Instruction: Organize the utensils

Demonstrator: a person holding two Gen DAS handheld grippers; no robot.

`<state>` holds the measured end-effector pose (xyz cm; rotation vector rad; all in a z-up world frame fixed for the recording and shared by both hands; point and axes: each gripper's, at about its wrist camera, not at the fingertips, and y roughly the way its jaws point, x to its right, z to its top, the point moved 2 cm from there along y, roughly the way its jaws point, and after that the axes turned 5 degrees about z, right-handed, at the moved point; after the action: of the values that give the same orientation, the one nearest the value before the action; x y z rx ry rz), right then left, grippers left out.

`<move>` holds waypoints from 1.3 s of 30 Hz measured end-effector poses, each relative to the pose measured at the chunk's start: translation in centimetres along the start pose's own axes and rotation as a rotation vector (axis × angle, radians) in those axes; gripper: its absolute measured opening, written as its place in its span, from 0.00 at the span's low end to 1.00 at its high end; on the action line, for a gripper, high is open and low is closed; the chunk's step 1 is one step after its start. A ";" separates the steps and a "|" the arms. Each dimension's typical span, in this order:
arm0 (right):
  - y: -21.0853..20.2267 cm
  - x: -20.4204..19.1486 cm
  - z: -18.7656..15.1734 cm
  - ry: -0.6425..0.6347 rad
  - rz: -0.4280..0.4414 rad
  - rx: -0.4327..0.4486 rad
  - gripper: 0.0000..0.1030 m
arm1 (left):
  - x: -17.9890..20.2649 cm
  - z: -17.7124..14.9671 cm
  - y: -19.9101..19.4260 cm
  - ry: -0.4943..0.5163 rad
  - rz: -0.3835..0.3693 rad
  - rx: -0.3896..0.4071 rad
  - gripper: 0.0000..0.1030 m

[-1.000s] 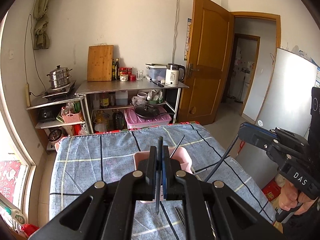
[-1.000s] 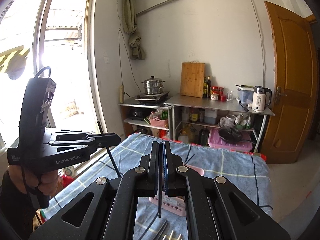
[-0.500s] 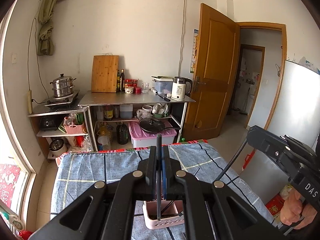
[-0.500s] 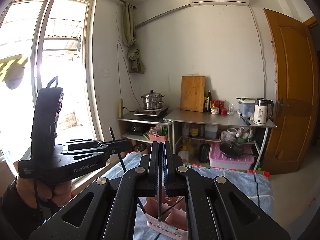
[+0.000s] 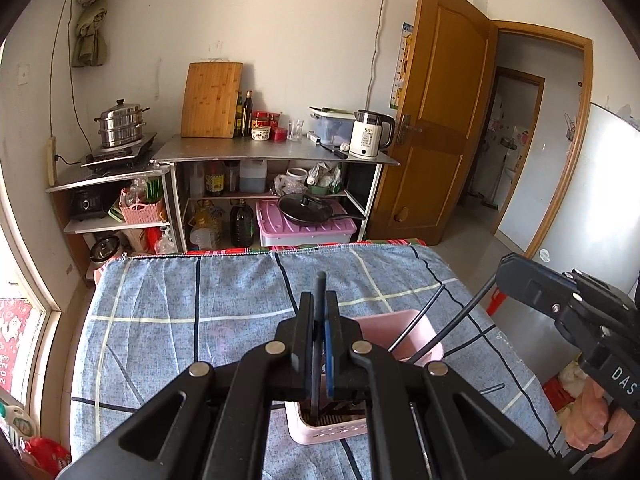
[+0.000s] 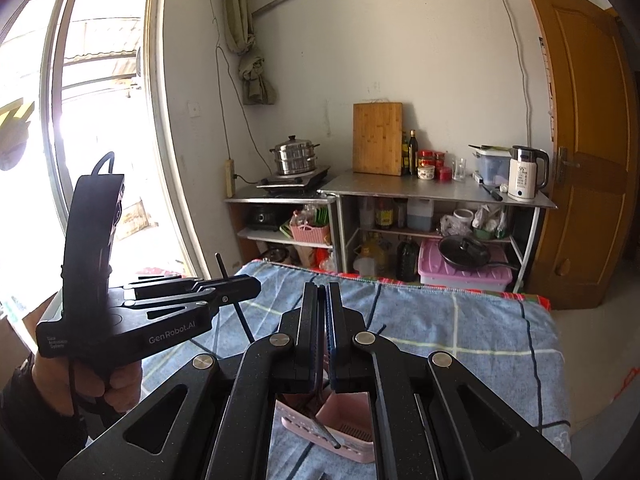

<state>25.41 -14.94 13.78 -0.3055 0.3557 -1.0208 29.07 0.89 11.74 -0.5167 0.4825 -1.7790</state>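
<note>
Pinching a thin black chopstick (image 5: 319, 320) between closed jaws, the left hand-held gripper (image 5: 320, 332) hangs over a pink utensil holder (image 5: 404, 332) that stands on the desk (image 5: 180, 304), which is covered with a blue checked cloth. The chopstick stands nearly upright, its lower end down inside the holder's near compartment. The right hand-held gripper (image 6: 323, 328) is likewise clamped shut on a second black chopstick (image 6: 326, 434), whose lower tip lies at the holder's slotted rim in the right wrist view. From the left wrist camera that second chopstick slants from the right gripper down towards the holder's right side. A person's hand (image 6: 100, 384) grips the left tool's handle. Behind the desk, a steel shelf carries a white kettle (image 5: 370, 134) and a wooden cutting board (image 5: 211, 100).
</note>
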 end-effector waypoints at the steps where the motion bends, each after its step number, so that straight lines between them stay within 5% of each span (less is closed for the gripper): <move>1: 0.2 0.2 -0.4 0.003 0.000 -0.013 0.04 | 0.0 -0.3 0.2 0.002 0.001 -0.007 0.05; 5: 0.9 0.9 -1.6 0.023 0.004 -0.063 0.04 | 0.0 -1.1 0.6 0.005 0.005 -0.027 0.07; 9: 0.2 1.2 -2.2 0.029 -0.004 -0.069 0.10 | 0.0 -1.4 -0.3 0.001 0.017 -0.009 0.30; 13: -1.8 1.4 -2.4 0.033 -0.009 -0.040 0.14 | -0.3 -1.4 -2.1 -0.008 0.040 0.035 0.38; 24: -8.7 0.8 -7.6 0.050 -0.054 0.018 0.14 | 0.1 -7.0 -8.4 -0.043 0.032 0.106 0.41; 39: -10.9 -0.6 -17.3 0.093 -0.065 -0.095 0.14 | 4.8 -18.3 -8.0 -0.020 -0.025 -0.060 0.41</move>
<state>9.31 -21.17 2.71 -0.3574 0.4818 -1.0861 11.22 -0.65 1.80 -0.5841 0.5188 -1.7855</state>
